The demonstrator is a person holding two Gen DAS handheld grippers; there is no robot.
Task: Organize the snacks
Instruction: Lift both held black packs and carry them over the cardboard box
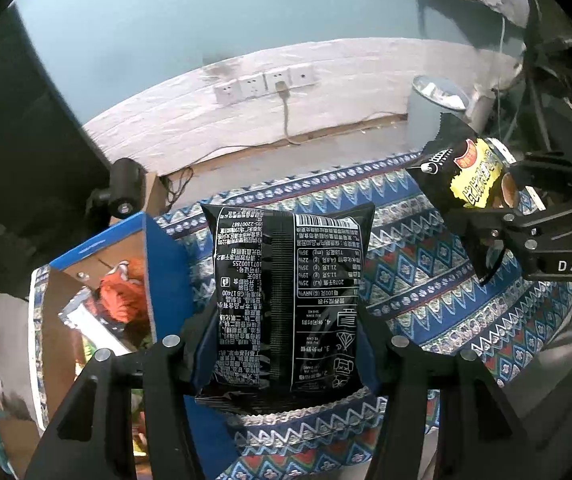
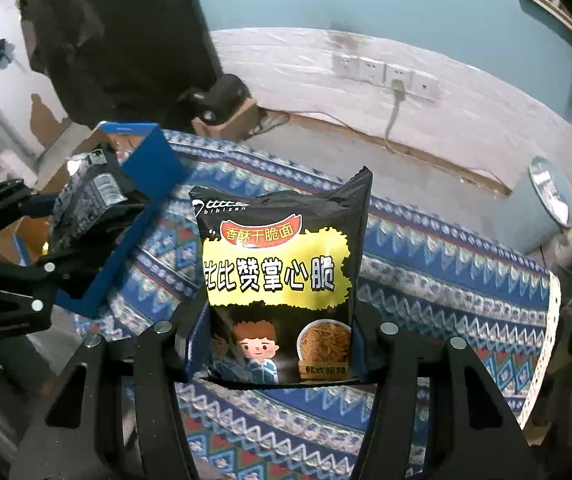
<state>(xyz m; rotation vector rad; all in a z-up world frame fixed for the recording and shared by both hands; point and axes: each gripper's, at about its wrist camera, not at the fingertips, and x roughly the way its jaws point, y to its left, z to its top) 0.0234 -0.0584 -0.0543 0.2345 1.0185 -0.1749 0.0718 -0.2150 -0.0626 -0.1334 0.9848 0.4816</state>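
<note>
My left gripper [image 1: 286, 344] is shut on a black snack packet [image 1: 288, 296], held upright with its printed back side facing the camera. My right gripper [image 2: 277, 332] is shut on a second black packet [image 2: 279, 276] with a yellow label and a cartoon child on its front. Both packets hang above the patterned blue cloth [image 1: 426, 280]. In the left wrist view the right gripper [image 1: 526, 236] with its packet [image 1: 474, 176] shows at the right. In the right wrist view the left gripper [image 2: 25, 272] with its packet [image 2: 89, 204] shows at the left.
An open cardboard box with blue flaps [image 1: 161, 280] stands at the left, holding an orange packet [image 1: 121, 296] and other snacks. A grey bin [image 1: 434, 112] sits by the far wall, below wall sockets [image 1: 261, 84] with a hanging cable. A dark cabinet [image 1: 17, 160] rises behind the box.
</note>
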